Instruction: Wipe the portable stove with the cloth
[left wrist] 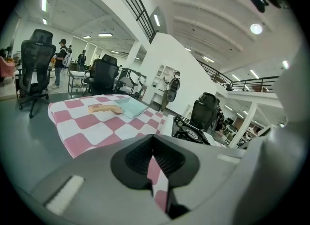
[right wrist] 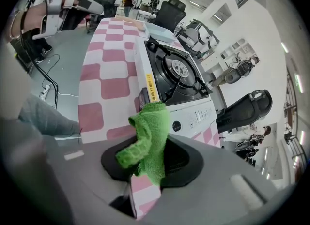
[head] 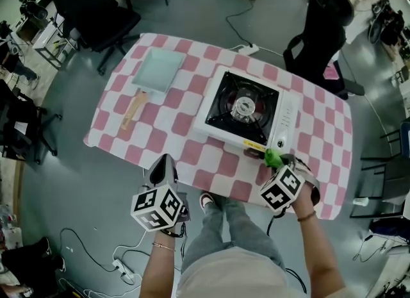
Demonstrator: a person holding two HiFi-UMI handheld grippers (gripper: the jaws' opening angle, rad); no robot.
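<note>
Well, the largest thing before us is the table under its pink-and-white checked tablecloth (head: 160,136), which runs forward from both tools. On it, directly ahead of the right gripper (head: 282,162), sits the portable gas stove (head: 246,114), white-bodied with a black burner well and grate. Its control panel lies along the side to that gripper's right. Well ahead of the left gripper (head: 164,162), and off to the stove's far left, lies a pale square pan (head: 157,69) with a wooden handle, which plays no part in this job.

We hold the left gripper low at the near table edge, its jaws drawn together at the tips with nothing between them. The right gripper's jaws are closed on the green cloth (right wrist: 150,132), a bunched microfibre piece that stands up out of them and folds over. Its free end reaches the stove's near edge, beside the yellow label strip, close to the corner with the knob. We cannot tell whether it is pressing on the metal or only just beside it.

By our judgement the task is at its very start. The cloth is in hand and brought to the stove, but the top plate, the grate surround and the control panel all remain to be wiped. No grime shows clearly enough to mark any part as done.
</note>
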